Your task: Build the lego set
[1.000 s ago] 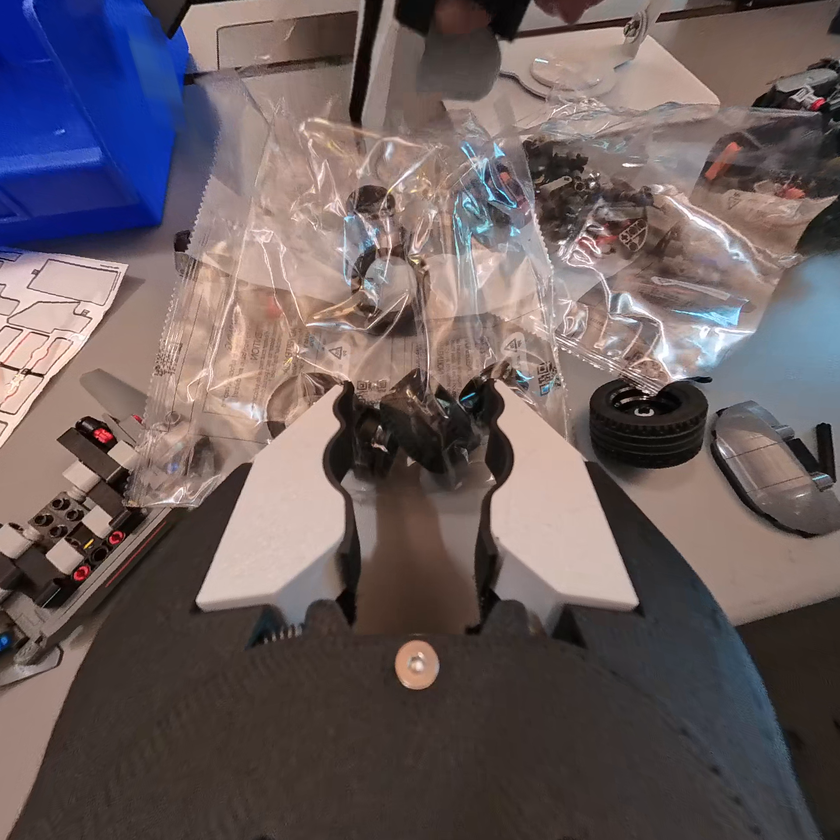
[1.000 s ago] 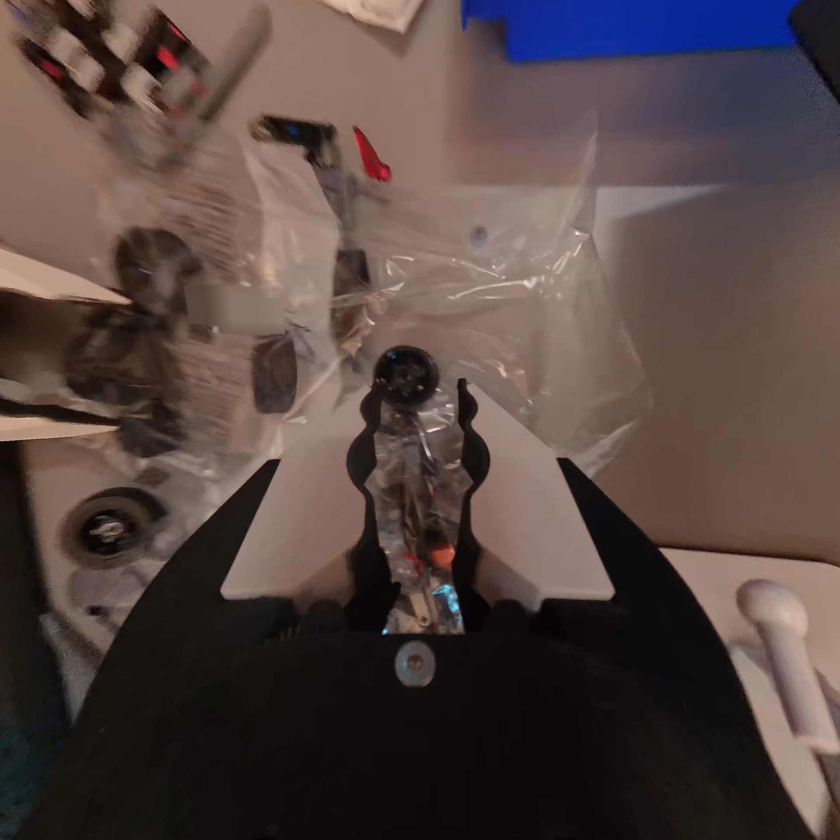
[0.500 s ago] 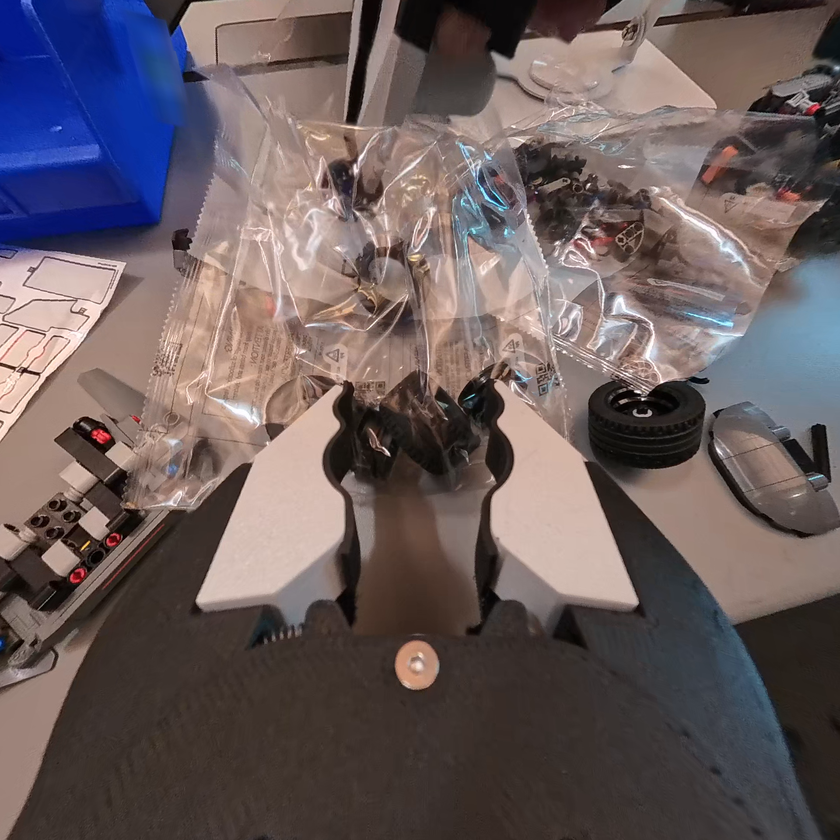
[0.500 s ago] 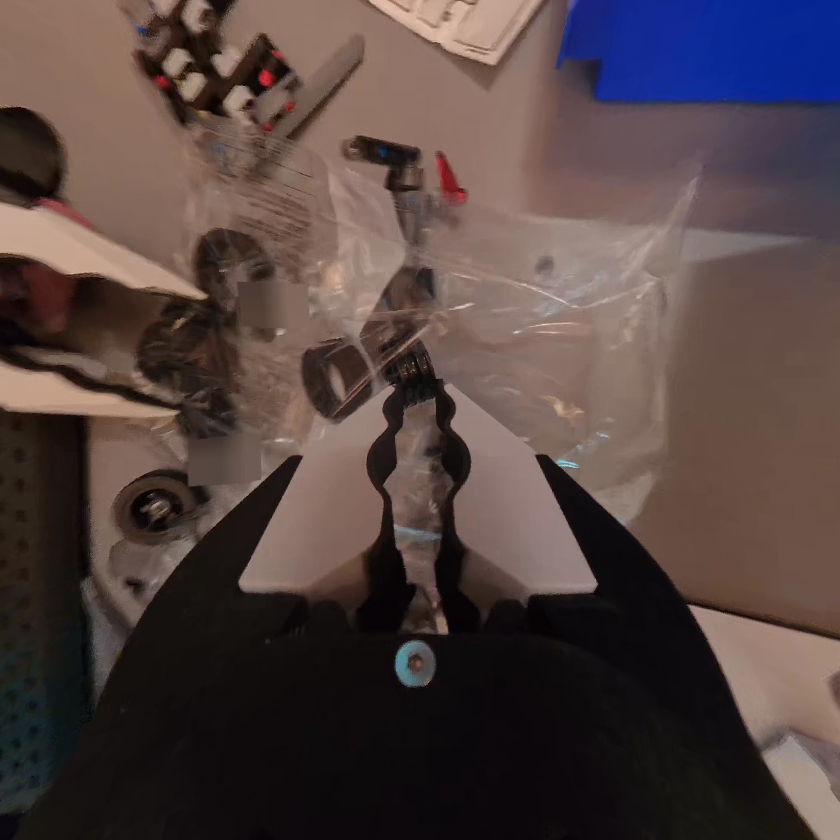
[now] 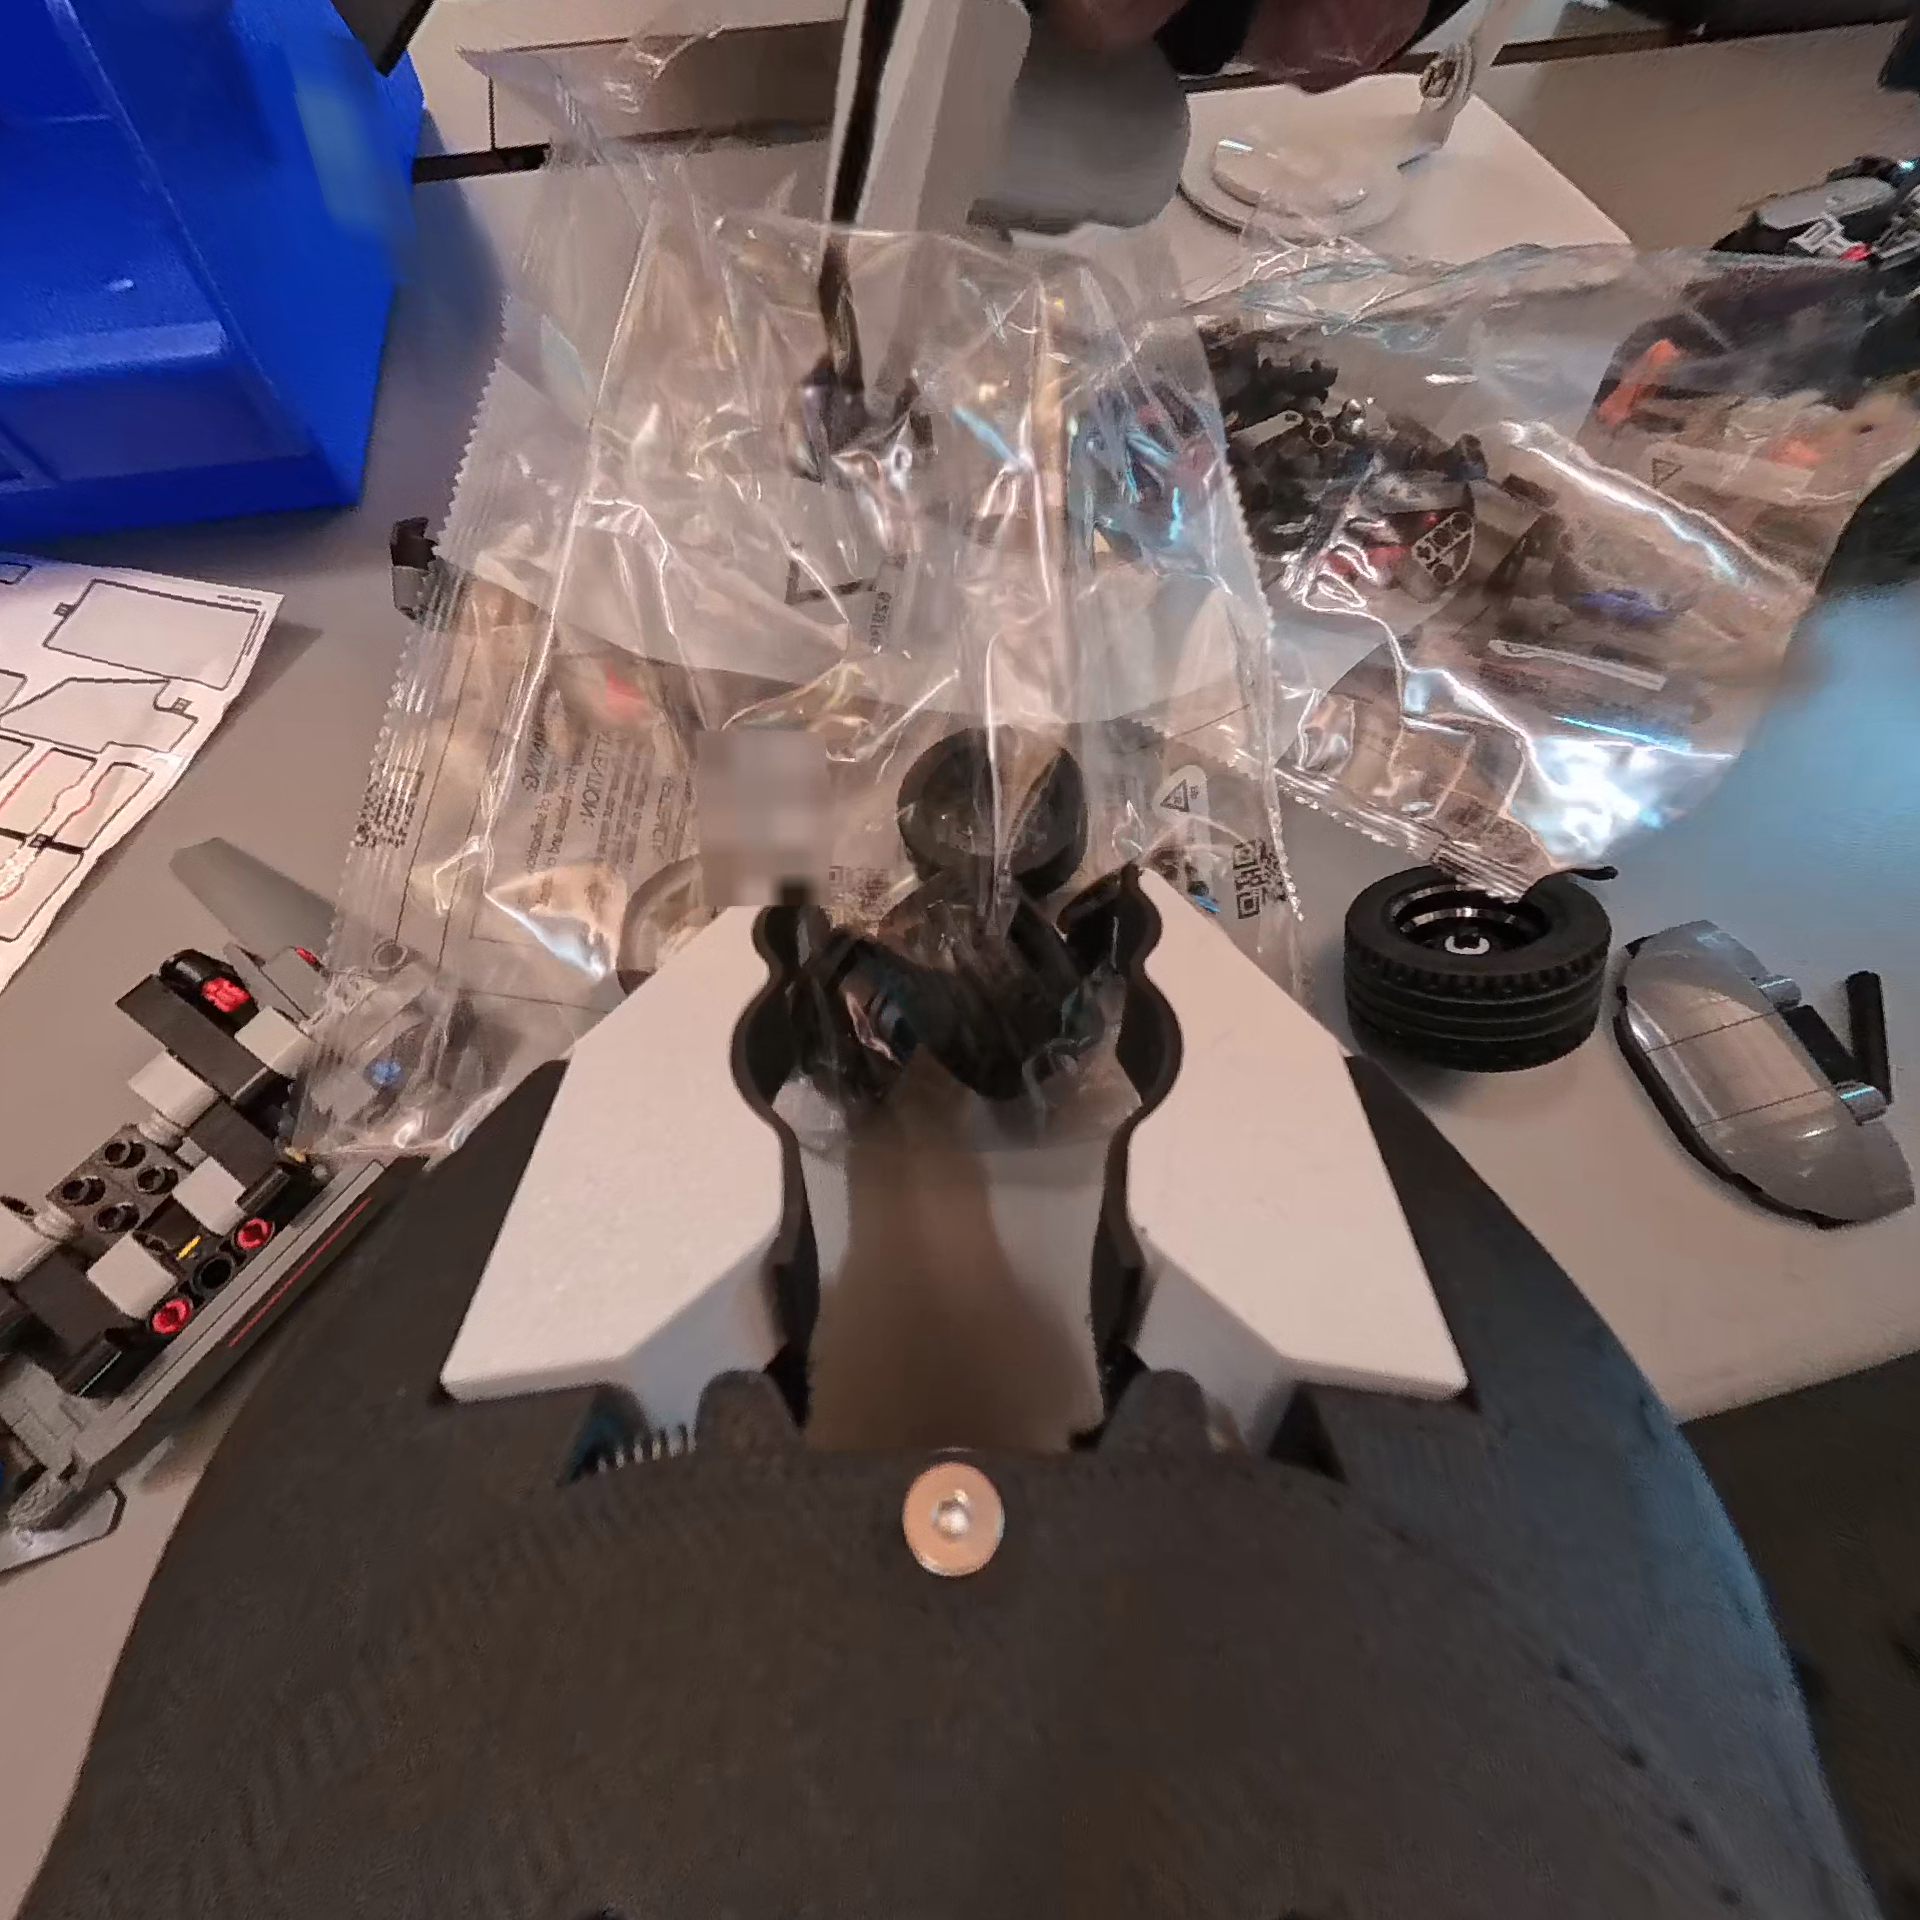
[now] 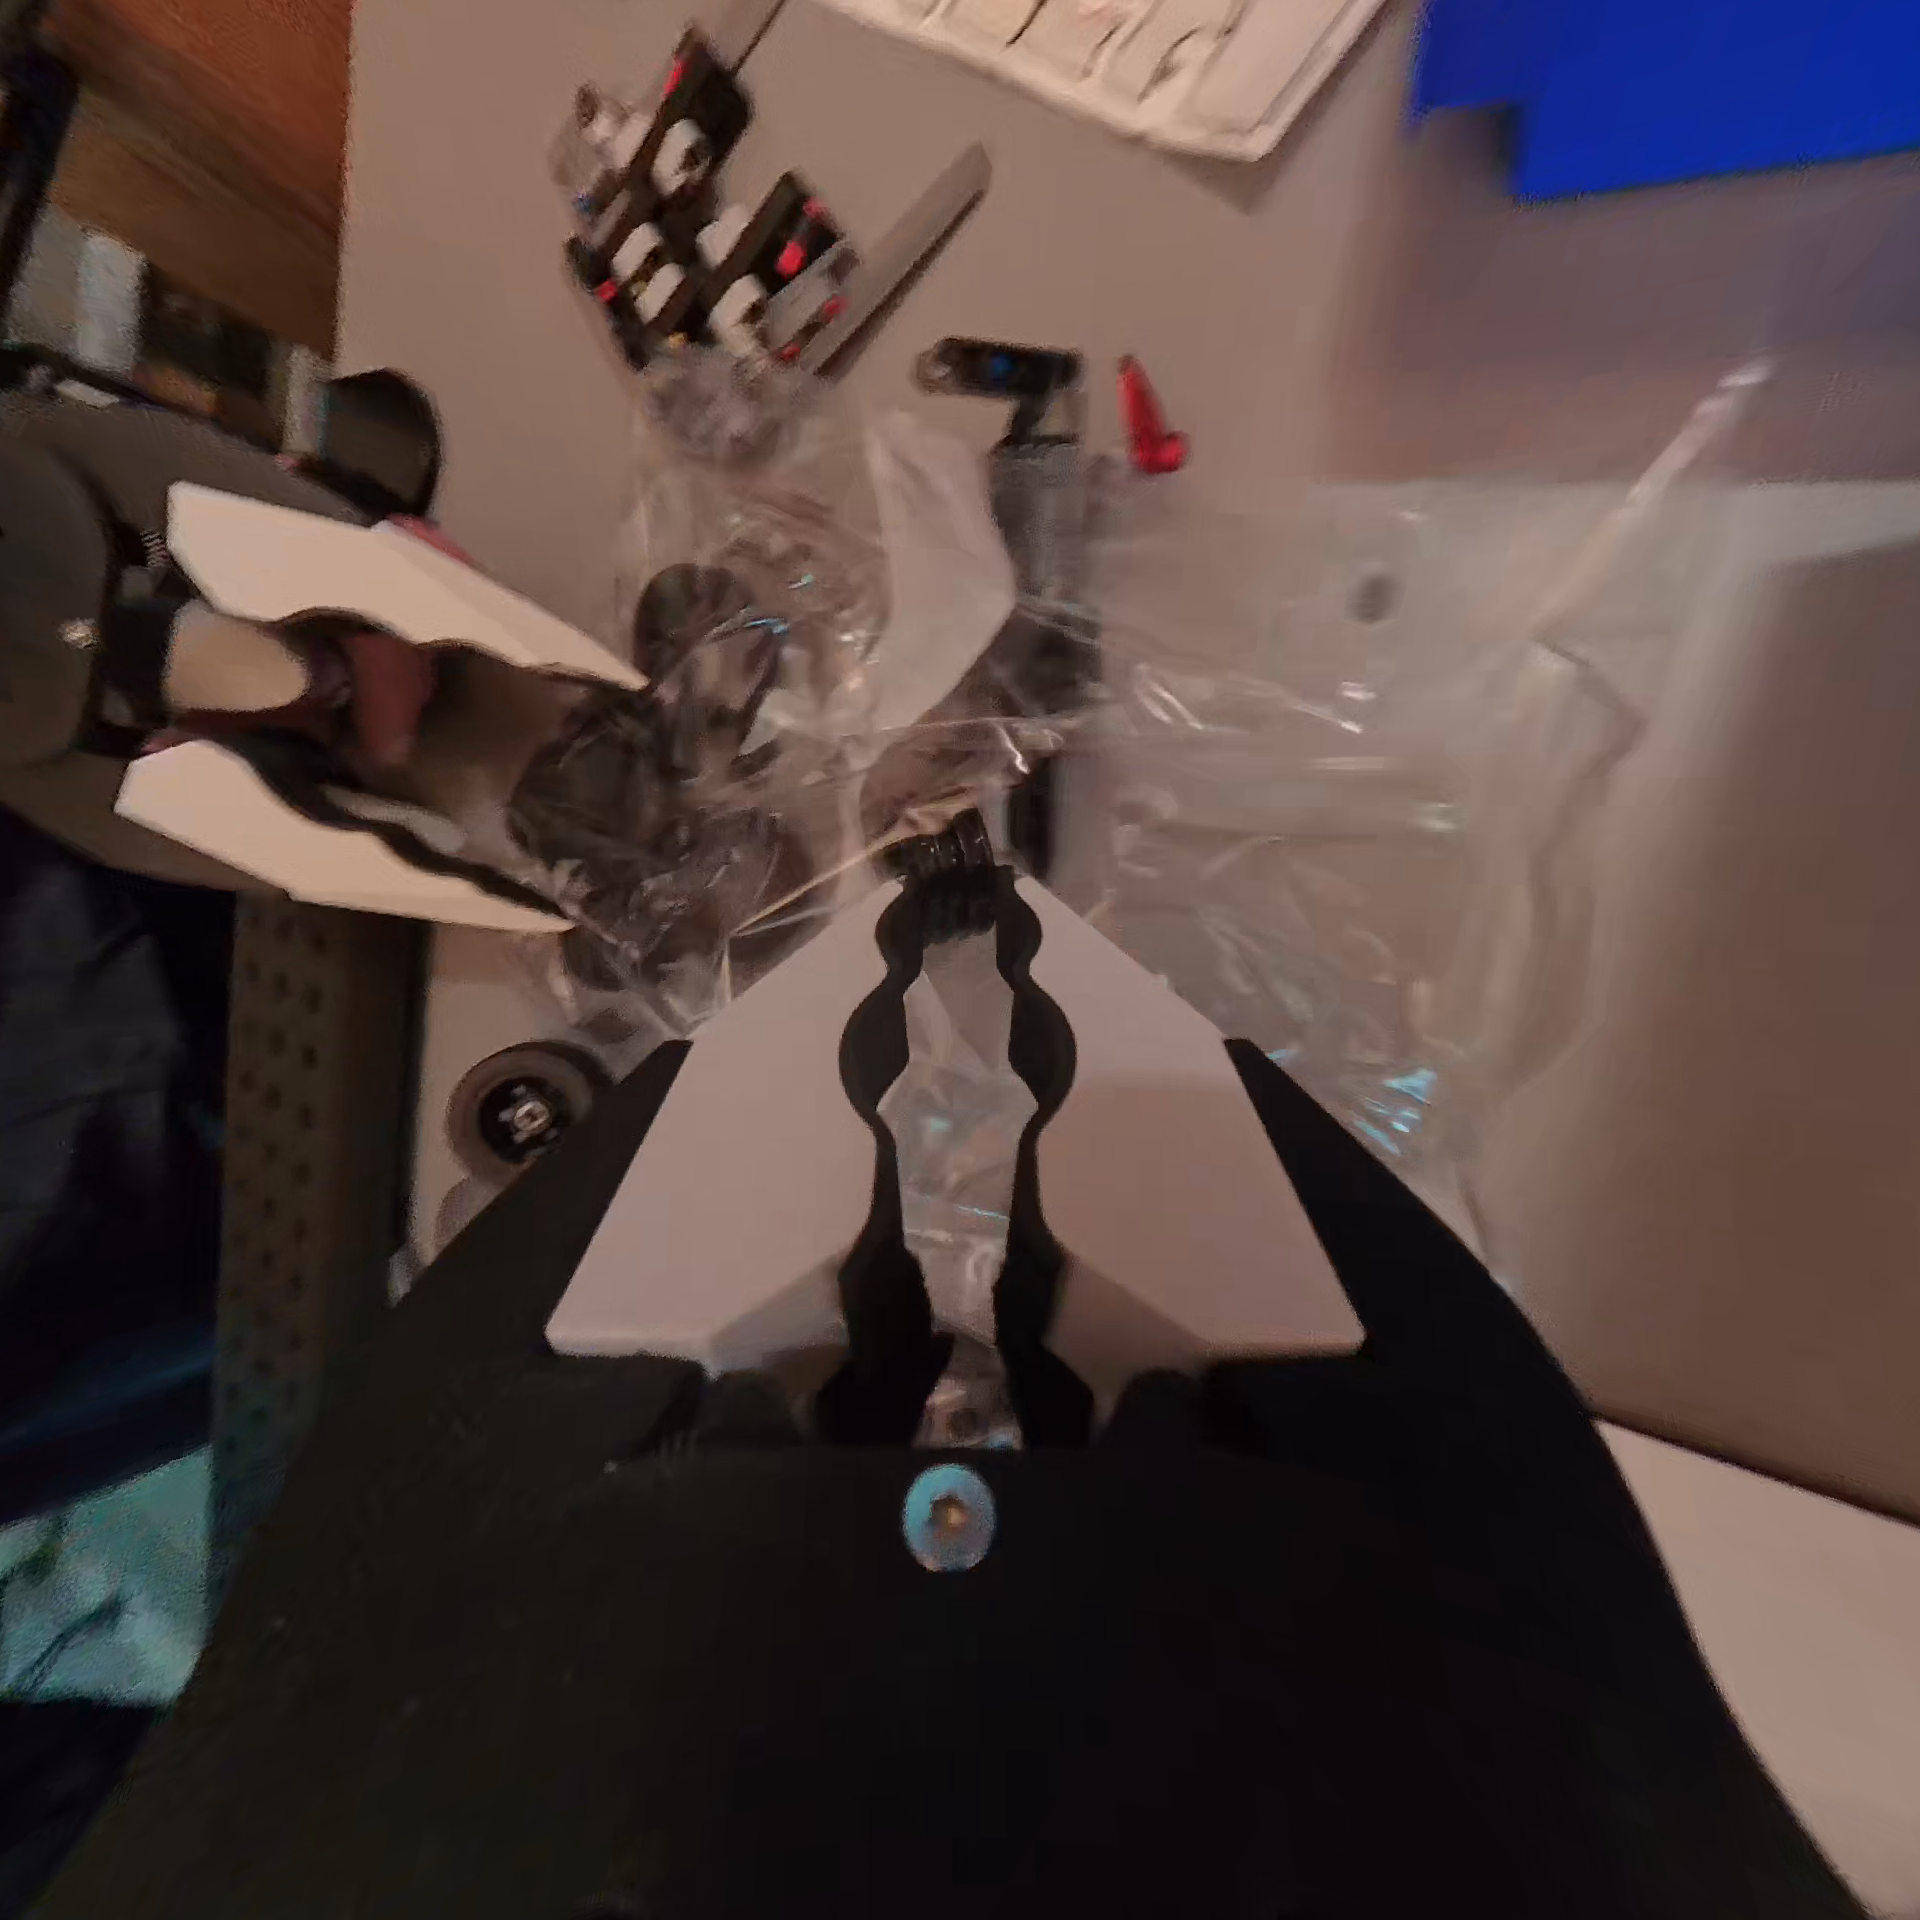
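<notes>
A clear plastic bag (image 5: 831, 540) with black tyres inside is stretched between both grippers. My left gripper (image 5: 951, 935) is shut on the bag's lower end, with bunched tyres (image 5: 977, 1018) between its white fingers. My right gripper (image 6: 951, 894) is shut on the bag's upper part (image 6: 1299, 748), with a black ribbed piece at its tips. The right gripper shows at the top of the left wrist view (image 5: 935, 114). The left gripper shows at the left of the right wrist view (image 6: 582, 790). A partly built black and grey model (image 5: 156, 1164) lies at the left.
A loose black tyre (image 5: 1475, 977) and a grey curved piece (image 5: 1766, 1101) lie at the right. A second bag of small parts (image 5: 1507, 582) lies behind them. A blue bin (image 5: 187, 260) and a printed sheet (image 5: 94, 727) are at the left. A white stand (image 5: 1309, 177) is at the back. The left gripper's tips are roughly 11 cm from the right gripper's.
My right gripper has pulled the bag's top up and away, stretching the bag. A tyre inside has slid down towards my left gripper, which has stayed put.
</notes>
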